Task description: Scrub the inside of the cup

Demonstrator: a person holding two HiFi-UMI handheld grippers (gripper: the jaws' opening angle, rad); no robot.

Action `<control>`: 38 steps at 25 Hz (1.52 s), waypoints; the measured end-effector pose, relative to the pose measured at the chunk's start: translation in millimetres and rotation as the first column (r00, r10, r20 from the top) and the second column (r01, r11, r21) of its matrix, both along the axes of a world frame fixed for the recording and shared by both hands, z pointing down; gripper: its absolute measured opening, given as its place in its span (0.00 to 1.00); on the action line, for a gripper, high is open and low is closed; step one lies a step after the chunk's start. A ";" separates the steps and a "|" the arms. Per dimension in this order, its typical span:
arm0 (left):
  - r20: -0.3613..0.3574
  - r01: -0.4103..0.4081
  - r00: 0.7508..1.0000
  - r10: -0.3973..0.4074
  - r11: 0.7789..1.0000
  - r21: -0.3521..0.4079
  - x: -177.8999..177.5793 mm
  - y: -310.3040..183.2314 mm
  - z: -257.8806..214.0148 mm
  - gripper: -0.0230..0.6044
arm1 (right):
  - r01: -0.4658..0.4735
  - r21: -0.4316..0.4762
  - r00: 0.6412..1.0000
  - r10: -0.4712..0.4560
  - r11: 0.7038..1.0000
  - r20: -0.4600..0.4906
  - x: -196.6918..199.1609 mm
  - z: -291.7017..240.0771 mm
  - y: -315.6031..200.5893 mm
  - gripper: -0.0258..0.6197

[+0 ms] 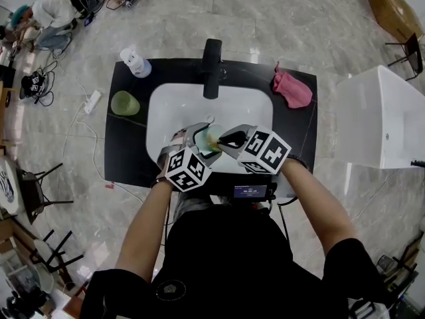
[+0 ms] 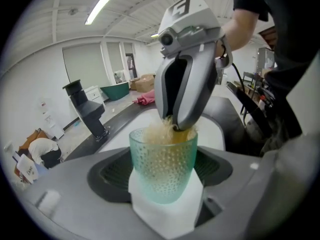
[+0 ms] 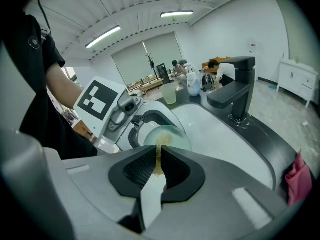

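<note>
On the left gripper (image 2: pixel 164 176), the fingers stand wide, clamped on the green cup (image 2: pixel 163 156) over the sink (image 1: pixel 174 105). The right gripper (image 3: pixel 159 168) pinches a tan scrubber (image 2: pixel 162 133) pushed into its mouth (scrubbing seems under way). Whether the inside is clean yet, I cannot tell.

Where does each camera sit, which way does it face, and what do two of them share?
Head view: on the person's head, looking steeply down at the sink; the left forearm, right forearm, left gripper and right gripper show.
Left gripper view: on the left gripper, looking along jaws closed on the green cup; right forearm shows.
Right gripper view: on the right gripper, looking along jaws pinching the yellow scrubber; left forearm shows.
Shared: both gripper views show the faucet.
</note>
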State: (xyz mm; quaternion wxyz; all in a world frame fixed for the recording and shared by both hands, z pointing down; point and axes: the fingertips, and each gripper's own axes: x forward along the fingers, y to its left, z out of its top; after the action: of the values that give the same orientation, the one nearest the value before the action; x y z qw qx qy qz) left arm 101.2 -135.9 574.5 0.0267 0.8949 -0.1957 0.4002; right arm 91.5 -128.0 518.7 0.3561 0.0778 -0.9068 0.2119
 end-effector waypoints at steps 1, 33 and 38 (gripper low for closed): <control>0.001 -0.010 1.000 0.010 1.000 0.006 3.4 0.0 -0.8 0.63 | 0.011 -0.003 1.000 -0.011 1.000 -0.004 -2.1 1.6 1.7 0.10; 0.008 -0.071 0.997 0.071 0.997 -0.018 -4.3 -16.9 22.6 0.63 | -0.078 0.048 0.995 0.081 0.996 -0.066 -12.4 27.5 -17.8 0.09; 0.006 -0.085 0.996 0.085 0.996 -0.025 -3.4 -23.3 36.5 0.63 | -0.133 0.022 0.990 0.133 0.991 -0.048 -15.4 26.3 -19.1 0.09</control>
State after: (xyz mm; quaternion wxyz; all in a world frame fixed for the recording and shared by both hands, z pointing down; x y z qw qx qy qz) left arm 97.7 -159.2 611.0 0.0199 0.9006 -0.1525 0.4065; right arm 76.1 -147.1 544.9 0.3627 0.1466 -0.8924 0.2248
